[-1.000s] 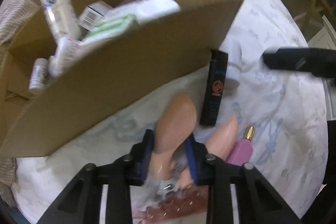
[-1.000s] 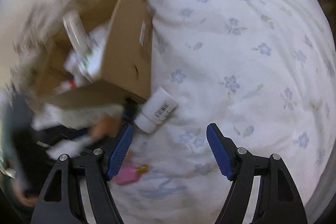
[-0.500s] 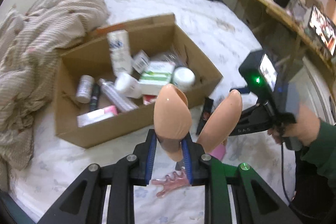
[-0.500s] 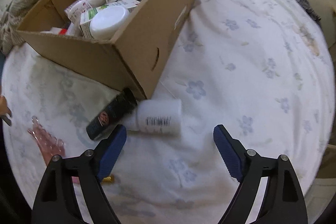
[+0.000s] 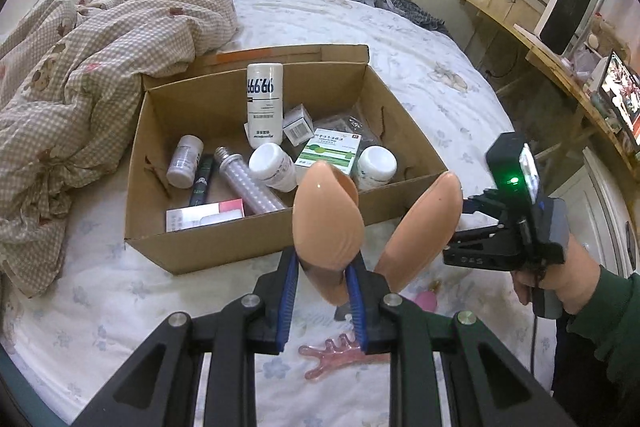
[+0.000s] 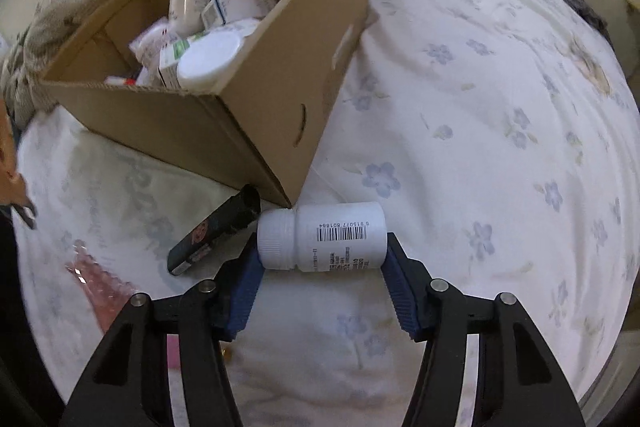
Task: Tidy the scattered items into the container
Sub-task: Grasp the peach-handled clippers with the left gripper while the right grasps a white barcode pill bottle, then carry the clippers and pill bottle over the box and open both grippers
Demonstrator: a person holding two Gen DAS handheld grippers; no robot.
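Since half a second ago the right hand-held gripper has advanced, its spread pads now flanking the white plastic bottle lying end-to-end on the bed beside the open cardboard box; the lengthwise hold may slip. Left hand-held gripper pinches a peach-coloured two-lobed silicone piece before the box; its free lobe could snag the rim.

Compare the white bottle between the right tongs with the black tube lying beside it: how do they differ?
The white bottle is fat with a ribbed cap and barcode label; the black tube is slim with a red emblem. The bottle lies crosswise, bracketed by the right tongs; the tube lies diagonally, outside them. Both lie on their sides on the floral bedsheet, next to the cardboard box corner, not yet inside.
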